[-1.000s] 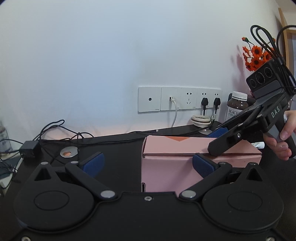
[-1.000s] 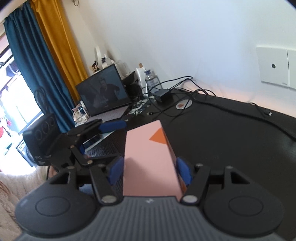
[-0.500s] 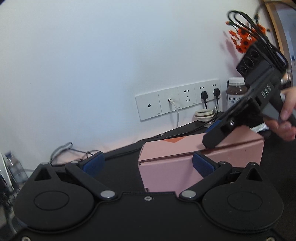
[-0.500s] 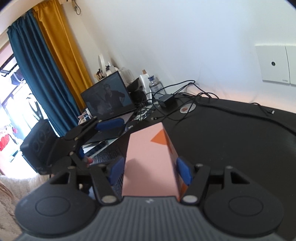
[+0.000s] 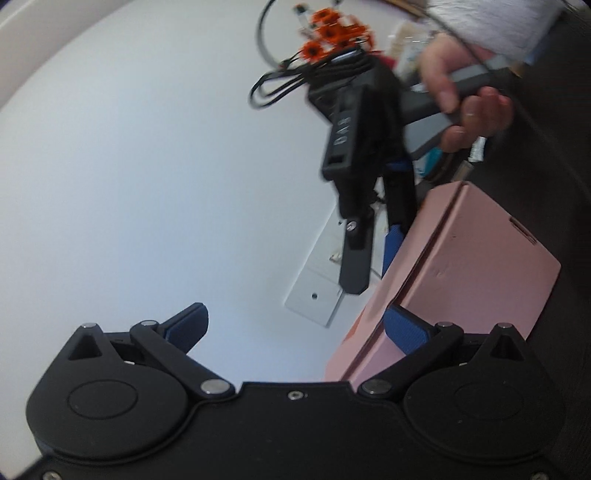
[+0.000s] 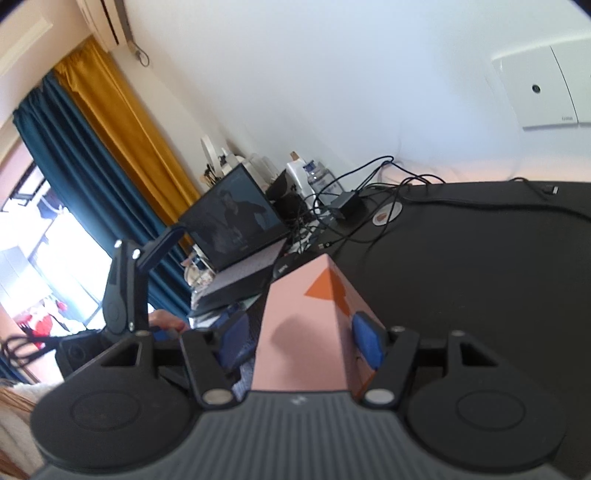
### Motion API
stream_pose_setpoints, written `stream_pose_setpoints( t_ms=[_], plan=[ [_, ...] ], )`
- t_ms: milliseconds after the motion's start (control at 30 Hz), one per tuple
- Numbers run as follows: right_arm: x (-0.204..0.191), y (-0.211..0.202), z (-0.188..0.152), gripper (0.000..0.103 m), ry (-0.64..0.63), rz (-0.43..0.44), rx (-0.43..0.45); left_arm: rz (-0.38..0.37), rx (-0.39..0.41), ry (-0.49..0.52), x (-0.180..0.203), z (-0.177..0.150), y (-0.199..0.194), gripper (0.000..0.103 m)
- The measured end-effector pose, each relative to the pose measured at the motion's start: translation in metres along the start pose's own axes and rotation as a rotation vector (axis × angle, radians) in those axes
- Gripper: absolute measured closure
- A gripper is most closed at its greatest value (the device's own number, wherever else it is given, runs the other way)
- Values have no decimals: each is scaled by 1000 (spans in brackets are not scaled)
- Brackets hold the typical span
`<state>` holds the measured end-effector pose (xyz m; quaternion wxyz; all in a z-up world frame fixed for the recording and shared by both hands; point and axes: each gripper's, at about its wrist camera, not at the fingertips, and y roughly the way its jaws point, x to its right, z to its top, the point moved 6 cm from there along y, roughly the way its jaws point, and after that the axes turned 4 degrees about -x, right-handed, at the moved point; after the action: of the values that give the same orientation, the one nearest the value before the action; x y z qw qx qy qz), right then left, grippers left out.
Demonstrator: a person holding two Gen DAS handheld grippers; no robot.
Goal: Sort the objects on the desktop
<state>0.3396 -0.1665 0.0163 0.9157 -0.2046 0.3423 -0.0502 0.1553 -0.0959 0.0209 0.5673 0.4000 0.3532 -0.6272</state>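
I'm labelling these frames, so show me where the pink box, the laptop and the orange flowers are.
pink box (image 6: 295, 332): right wrist view, on its pink top face.
laptop (image 6: 231, 218): right wrist view, on its dark screen.
orange flowers (image 5: 327, 35): left wrist view, on one blossom near the top edge.

1. "DAS", pale raised letters on the black body of the right gripper (image 5: 373, 258); they are seen in the left wrist view and run lengthwise along the housing, tilted with it.
2. A small grey mark at the lower right corner of the white wall plate (image 6: 537, 94), in the right wrist view; too small to read.
3. A small white logo on the dark hinge edge of the laptop (image 6: 236, 225); illegible.
4. An orange triangle printed on the top face of the pink box (image 6: 306, 328); a graphic mark, without lettering.
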Motion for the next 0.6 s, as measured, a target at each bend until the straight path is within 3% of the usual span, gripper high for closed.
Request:
stream_pose_setpoints(
  t_ms=[100,267,400,600],
  plan=[
    [4,0,1,40,13,12,9,-8,32,109,3,5,2,0],
    [7,-1,1,40,26,44,7,-87,79,292,-2,14,-5,0],
    [8,0,1,40,26,61,7,-85,143,480,6,16,-9,0],
    [9,0,-1,40,22,70,15,-91,196,624,16,15,-9,0]
  ],
)
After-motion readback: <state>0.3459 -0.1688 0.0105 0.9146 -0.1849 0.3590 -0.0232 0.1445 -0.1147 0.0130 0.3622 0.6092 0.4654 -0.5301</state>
